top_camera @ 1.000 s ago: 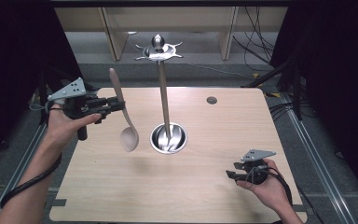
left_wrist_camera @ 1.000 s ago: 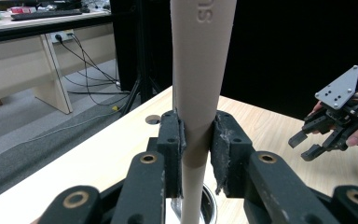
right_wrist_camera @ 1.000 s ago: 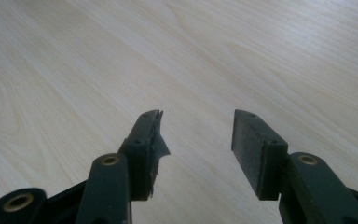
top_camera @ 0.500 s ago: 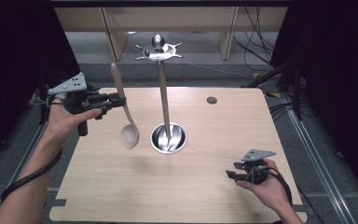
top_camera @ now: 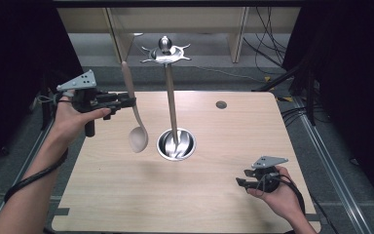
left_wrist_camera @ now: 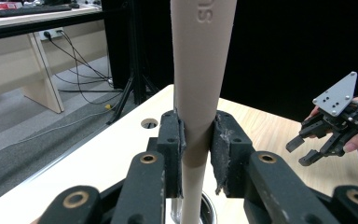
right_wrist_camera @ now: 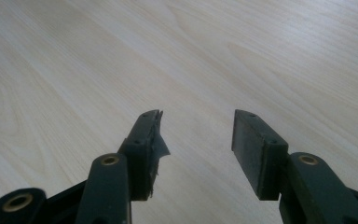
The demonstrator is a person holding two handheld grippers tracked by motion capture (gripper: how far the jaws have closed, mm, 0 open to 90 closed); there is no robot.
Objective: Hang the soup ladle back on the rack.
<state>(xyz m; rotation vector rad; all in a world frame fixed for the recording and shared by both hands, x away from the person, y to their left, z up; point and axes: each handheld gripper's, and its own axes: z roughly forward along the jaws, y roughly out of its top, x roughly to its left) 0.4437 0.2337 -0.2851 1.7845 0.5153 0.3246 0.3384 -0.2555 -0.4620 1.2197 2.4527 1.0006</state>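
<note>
The beige, smooth plastic spoon [top_camera: 135, 114] carries raised lettering near the top of its handle; in the left gripper view [left_wrist_camera: 200, 70] only two characters that look like "SN" turned on their side can be made out, cut off at the frame edge. The spoon has a long handle that widens upward and an oval bowl at the bottom, matte and of one colour throughout. It hangs nearly upright in the air above the left part of the light wooden table [top_camera: 224, 195], bowl down, just left of the tall metal utensil stand [top_camera: 171, 105] with its round shiny base and star-shaped top.

The left gripper [top_camera: 126, 101] is held level, and its black fingers [left_wrist_camera: 172, 140] are clamped on the spoon's handle at about mid-length, pads pressing both sides.

The right gripper [top_camera: 241, 183] sits low over the near right part of the table, well apart from the spoon, its fingers [right_wrist_camera: 144, 140] apart with bare wood between them.
</note>
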